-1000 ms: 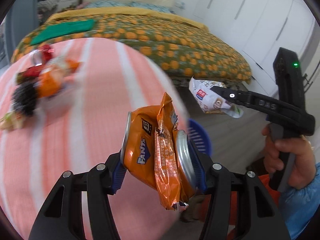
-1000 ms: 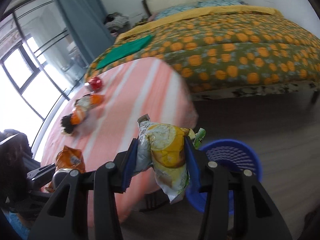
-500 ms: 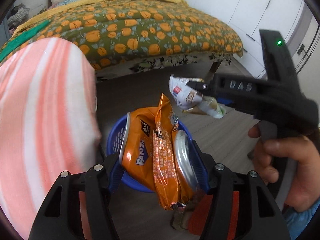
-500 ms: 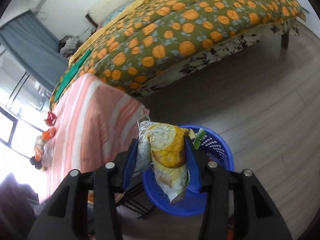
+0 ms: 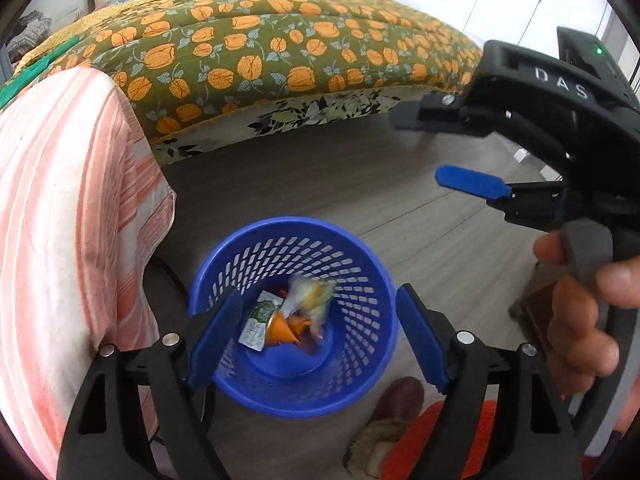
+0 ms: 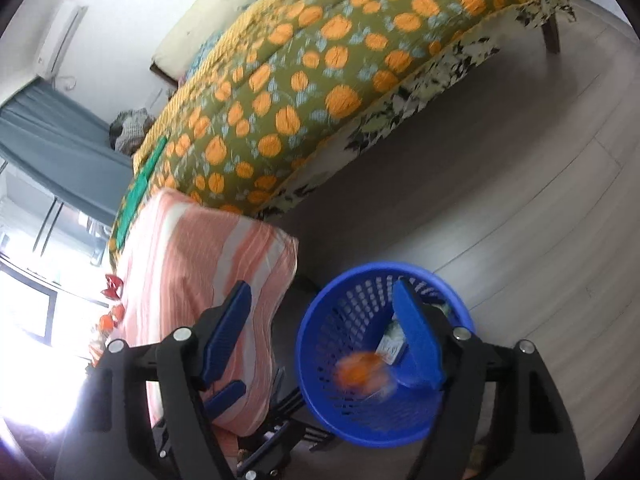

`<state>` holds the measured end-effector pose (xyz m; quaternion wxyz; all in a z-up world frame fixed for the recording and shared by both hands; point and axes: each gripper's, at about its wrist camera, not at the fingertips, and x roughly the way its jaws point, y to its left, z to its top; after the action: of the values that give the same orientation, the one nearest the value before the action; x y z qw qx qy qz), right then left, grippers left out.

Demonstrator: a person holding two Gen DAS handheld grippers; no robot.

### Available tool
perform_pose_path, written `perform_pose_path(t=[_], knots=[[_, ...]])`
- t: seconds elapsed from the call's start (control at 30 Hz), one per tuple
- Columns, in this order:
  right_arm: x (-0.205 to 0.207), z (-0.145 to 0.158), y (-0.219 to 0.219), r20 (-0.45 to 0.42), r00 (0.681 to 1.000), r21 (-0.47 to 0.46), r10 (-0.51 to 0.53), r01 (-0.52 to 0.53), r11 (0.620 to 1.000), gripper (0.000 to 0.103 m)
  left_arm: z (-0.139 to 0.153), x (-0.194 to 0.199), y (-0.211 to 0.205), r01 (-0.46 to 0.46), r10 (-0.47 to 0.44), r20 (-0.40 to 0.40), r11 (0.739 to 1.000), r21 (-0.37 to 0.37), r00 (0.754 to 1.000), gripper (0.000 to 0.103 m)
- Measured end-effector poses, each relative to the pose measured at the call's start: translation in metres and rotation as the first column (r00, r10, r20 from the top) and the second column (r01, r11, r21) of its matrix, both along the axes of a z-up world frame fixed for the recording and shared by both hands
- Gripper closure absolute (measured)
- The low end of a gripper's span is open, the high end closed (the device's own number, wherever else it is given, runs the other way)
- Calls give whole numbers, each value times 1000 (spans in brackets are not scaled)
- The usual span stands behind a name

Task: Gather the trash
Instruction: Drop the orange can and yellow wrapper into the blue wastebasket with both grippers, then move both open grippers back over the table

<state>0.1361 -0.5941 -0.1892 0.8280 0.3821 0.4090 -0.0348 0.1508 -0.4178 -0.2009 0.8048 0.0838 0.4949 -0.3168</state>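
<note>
A blue mesh waste basket (image 5: pixel 352 384) stands on the floor beside the table; it also shows in the right wrist view (image 6: pixel 320 392). Inside lie a blurred orange can and wrappers (image 5: pixel 294 318), also seen blurred in the right wrist view (image 6: pixel 362 368). My left gripper (image 5: pixel 316 332) is open and empty just above the basket. My right gripper (image 6: pixel 320 328) is open and empty over the basket's near rim; it also shows in the left wrist view (image 5: pixel 424 148), held above and to the right of the basket.
A table with a pink striped cloth (image 5: pixel 60 220) stands left of the basket, with more trash at its far end (image 6: pixel 110 308). A bed with an orange-flowered cover (image 5: pixel 280 52) lies behind. A slipper (image 5: pixel 396 400) lies on the wood floor by the basket.
Both grippers opened over the basket. The Fanta can with orange wrapper fell from the left one and the yellow wrapper from the right one into the basket.
</note>
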Motion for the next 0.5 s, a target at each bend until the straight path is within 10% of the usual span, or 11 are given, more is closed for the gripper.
perform_pose_path(t=[0.27, 0.5], knots=[[-8, 38, 11, 57, 998, -148, -40, 48, 988, 15, 54, -42, 35, 40, -32, 83, 995, -96, 996, 10], [-3, 72, 83, 125, 983, -341, 134, -84, 936, 13, 73, -65, 116, -42, 55, 100, 992, -122, 993, 8]])
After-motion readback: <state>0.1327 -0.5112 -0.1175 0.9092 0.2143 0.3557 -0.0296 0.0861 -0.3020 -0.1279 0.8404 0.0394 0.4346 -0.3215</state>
